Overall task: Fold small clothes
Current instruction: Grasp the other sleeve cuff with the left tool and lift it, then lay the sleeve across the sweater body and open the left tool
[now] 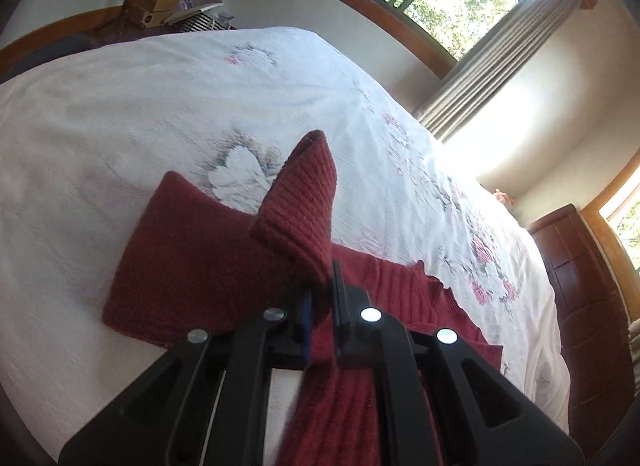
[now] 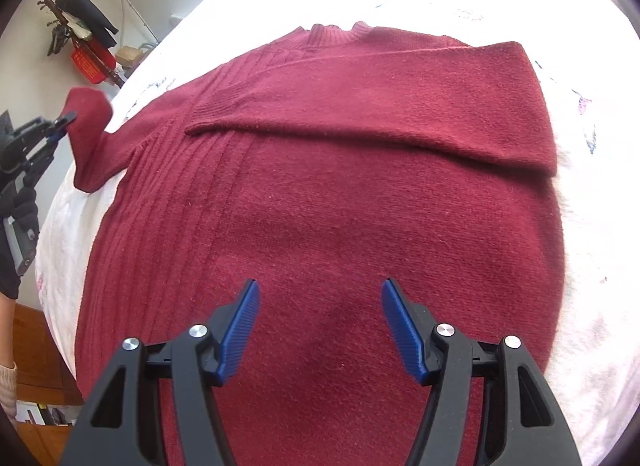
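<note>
A dark red knit sweater (image 2: 320, 193) lies flat on the white floral bedspread (image 2: 592, 225), collar at the far end. Its right sleeve (image 2: 380, 121) is folded across the chest. My left gripper (image 1: 322, 306) is shut on the left sleeve (image 1: 300, 209) near its ribbed cuff, which sticks up above the bed. In the right wrist view that same gripper (image 2: 66, 121) holds the sleeve (image 2: 90, 133) at the sweater's left side. My right gripper (image 2: 318, 326) hovers open over the sweater's lower body, nothing between its blue pads (image 2: 240, 330).
The bedspread (image 1: 160, 105) runs far beyond the sweater. A window with grey curtains (image 1: 480, 73) and a dark wooden dresser (image 1: 580, 286) stand past the bed's right edge. Clutter and boxes (image 1: 160, 1) sit behind the bed. A gloved hand (image 2: 18, 205) holds the left gripper.
</note>
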The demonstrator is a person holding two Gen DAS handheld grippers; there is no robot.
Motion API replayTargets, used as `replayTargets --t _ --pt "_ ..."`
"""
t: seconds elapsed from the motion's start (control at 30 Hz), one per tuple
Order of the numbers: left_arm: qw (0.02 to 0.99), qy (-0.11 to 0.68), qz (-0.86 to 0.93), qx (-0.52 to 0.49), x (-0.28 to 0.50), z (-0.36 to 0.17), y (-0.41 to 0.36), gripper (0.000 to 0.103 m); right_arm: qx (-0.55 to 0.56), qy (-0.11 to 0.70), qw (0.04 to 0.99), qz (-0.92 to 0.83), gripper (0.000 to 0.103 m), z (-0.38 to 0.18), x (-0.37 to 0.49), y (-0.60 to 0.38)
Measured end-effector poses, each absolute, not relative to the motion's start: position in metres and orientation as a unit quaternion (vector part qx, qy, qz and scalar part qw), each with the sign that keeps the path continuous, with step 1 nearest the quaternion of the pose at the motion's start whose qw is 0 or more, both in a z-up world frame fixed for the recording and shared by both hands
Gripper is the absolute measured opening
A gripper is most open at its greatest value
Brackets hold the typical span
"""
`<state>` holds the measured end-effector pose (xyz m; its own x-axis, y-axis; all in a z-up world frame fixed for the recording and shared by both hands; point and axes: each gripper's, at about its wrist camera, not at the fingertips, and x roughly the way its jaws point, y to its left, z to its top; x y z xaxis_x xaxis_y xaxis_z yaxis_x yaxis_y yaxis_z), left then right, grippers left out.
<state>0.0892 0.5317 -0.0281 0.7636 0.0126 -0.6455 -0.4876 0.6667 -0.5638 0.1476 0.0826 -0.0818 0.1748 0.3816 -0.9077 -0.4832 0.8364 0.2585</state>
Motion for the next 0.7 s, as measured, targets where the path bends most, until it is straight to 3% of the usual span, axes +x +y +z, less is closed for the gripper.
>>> replayTargets --t 0.43,0.5,0.6,0.7 --pt "0.835 0.408 0.111 -0.351 0.135 -0.103 0.457 0.006 -0.019 0.595 0.758 0.266 0.064 -0.102 0.153 0.058" --pt "0.833 0.421 0.096 -0.346 0.133 -0.108 0.448 0.009 -0.020 0.596 0.758 0.264 0.064 -0.104 0.152 0.059" --pt "0.843 0.439 0.059 -0.306 0.132 -0.107 0.424 0.020 -0.024 0.597 0.759 0.261 0.065 -0.105 0.152 0.061" --pt "0.845 0.446 0.004 -0.294 0.126 -0.103 0.410 0.022 -0.029 0.598 0.758 0.257 0.065 -0.105 0.152 0.065"
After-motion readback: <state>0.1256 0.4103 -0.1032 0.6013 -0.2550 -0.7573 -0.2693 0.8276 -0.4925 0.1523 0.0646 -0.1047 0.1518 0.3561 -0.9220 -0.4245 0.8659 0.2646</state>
